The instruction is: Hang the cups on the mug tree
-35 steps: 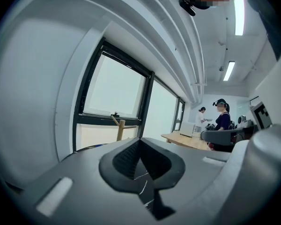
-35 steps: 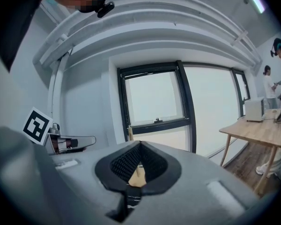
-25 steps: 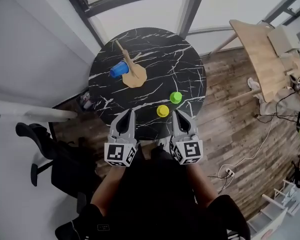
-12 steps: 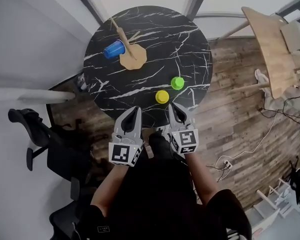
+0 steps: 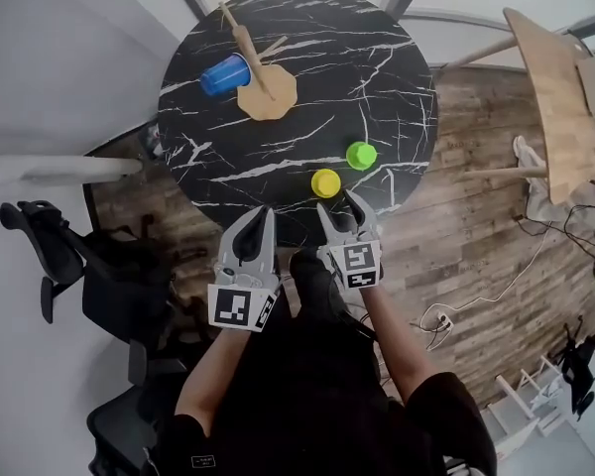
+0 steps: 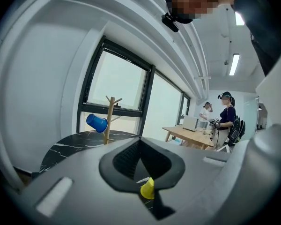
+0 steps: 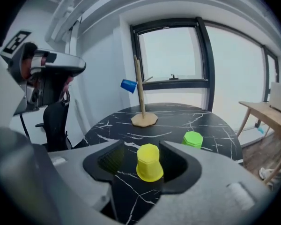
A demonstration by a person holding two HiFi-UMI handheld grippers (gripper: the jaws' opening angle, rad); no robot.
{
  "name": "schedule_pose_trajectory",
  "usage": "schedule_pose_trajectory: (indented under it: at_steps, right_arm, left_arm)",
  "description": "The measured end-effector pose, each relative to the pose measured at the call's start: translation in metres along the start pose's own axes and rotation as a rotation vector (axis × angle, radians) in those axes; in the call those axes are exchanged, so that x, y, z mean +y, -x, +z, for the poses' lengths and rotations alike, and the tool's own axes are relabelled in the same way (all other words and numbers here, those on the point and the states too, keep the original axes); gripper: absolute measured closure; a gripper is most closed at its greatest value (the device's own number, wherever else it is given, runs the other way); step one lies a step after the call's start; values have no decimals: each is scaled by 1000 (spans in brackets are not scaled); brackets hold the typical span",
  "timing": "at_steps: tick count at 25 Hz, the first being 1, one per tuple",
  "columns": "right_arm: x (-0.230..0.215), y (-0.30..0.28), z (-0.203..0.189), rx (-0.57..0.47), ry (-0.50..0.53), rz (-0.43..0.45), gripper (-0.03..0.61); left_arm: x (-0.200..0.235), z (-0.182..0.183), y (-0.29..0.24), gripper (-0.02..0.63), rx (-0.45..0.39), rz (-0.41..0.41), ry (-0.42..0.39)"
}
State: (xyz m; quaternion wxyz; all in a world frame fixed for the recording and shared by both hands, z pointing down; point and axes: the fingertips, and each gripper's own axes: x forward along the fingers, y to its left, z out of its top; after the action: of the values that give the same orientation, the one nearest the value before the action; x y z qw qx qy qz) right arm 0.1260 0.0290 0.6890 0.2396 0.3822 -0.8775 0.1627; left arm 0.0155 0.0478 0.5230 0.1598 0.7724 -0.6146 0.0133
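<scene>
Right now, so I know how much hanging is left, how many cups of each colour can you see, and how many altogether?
blue cup: 1, already on the mug tree
yellow cup: 1, not yet hung
green cup: 1, not yet hung
Total: 3 cups

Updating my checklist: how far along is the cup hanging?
Done: blue cup hangs on the mug tree. In hand: the right gripper has just been opening its jaws, yellow cup lined up between them, ungripped. Remaining: it and the green cup, both upside down on the table.
</scene>
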Motion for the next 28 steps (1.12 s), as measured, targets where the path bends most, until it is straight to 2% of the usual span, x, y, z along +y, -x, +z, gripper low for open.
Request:
schedule_pose_trajectory:
  at_steps: [3,8,14,16,18,28]
  right_arm:
    - [-1,-15,-11,35,17,2,328]
    - [-6,-32,-24,63,11,-21,316]
    - [-12,-53,-38,100,10,-34,318]
    - [-14,-54,-38,93,7,-44,347]
    - [-16,-53,-38,88,0,-50,350]
    - [-19,-40,-19,50,7,-57,354]
  left_arm:
    - [4,-5,3,620,5,11,12]
    - [8,-12,3,620,12,15,28]
    - [12,-16,-1,620,14,16,36]
    - [13,-18,0,620,19,16,36]
    - [12,-20,2,620,27,11,32]
    - [8,5,1,620,-9,1,32]
